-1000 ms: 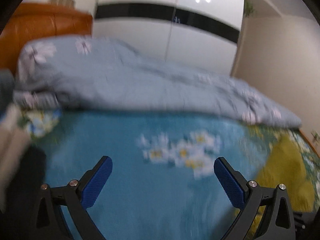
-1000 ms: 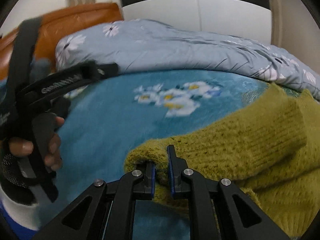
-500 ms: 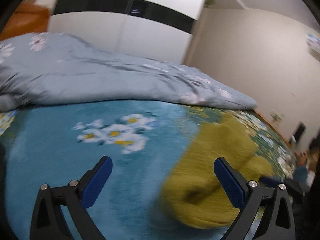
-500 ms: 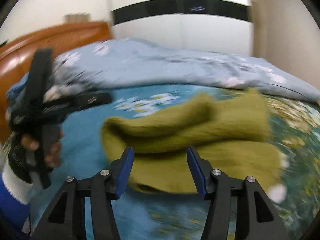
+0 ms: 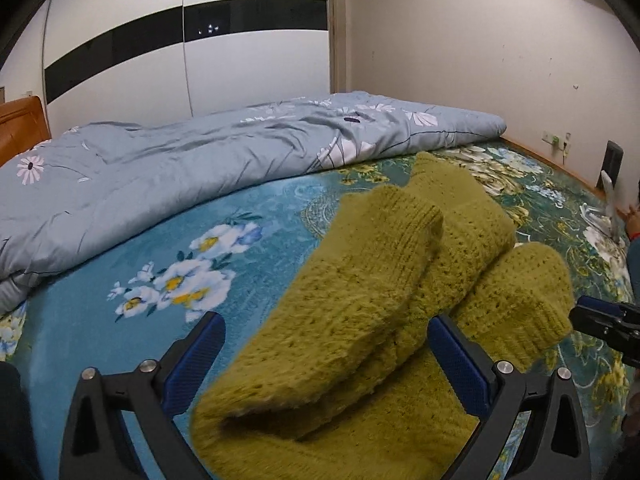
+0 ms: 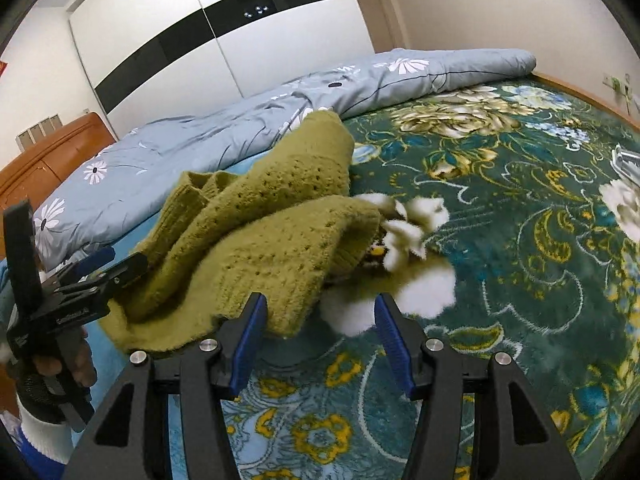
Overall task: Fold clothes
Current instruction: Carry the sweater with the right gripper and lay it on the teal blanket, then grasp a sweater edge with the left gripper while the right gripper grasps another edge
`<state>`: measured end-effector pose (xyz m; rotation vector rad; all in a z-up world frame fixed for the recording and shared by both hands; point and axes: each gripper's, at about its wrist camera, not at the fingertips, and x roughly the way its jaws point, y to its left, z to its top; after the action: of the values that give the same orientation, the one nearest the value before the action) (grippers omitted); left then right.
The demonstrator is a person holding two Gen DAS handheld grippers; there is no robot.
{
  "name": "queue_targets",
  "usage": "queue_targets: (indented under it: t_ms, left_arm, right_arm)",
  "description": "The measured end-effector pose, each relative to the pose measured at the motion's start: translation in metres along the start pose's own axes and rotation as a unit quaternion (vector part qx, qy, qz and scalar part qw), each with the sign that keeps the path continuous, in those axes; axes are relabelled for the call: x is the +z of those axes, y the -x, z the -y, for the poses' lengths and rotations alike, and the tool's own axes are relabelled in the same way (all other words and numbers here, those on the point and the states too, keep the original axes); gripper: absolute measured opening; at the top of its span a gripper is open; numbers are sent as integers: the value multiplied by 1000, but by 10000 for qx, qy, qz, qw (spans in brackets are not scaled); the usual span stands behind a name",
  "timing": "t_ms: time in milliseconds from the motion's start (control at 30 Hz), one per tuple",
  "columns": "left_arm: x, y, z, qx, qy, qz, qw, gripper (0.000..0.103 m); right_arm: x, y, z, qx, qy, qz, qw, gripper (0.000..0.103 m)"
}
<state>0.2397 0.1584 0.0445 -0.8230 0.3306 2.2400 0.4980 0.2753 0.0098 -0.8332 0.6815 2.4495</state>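
Note:
An olive-green knitted sweater (image 5: 384,280) lies bunched and partly folded on the floral bed cover (image 5: 152,320). My left gripper (image 5: 326,354) is open, its blue pads either side of the sweater's near fold, not closed on it. The sweater also shows in the right wrist view (image 6: 256,240), left of centre. My right gripper (image 6: 318,338) is open and empty, just in front of the sweater's near right edge. The left gripper shows in the right wrist view (image 6: 102,268) at the sweater's left edge. The right gripper's tip shows in the left wrist view (image 5: 600,320) at the right.
A rolled grey-blue floral duvet (image 5: 180,168) lies along the far side of the bed. A white wardrobe with a black band (image 5: 180,52) stands behind it. An orange wooden headboard (image 6: 44,160) is at the left. The dark green floral cover (image 6: 520,240) extends to the right.
My right gripper has let go of the sweater and opened. The sweater now lies on the bed. My left gripper has swung right to the sweater and straddles its near fold.

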Motion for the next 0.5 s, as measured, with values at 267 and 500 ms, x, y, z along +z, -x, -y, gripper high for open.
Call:
queue_targets:
  t_ms: [267,500]
  left_arm:
    - [1,-18,3,-34,-10,-249,9997,78]
    - [1,-24,5,-199,-14,-299,9994,61]
  right_arm:
    - [-6,-9,11,-16,-184,-172,9997,57]
    - [-8,-16,15,-84,-247,-326,9991,57]
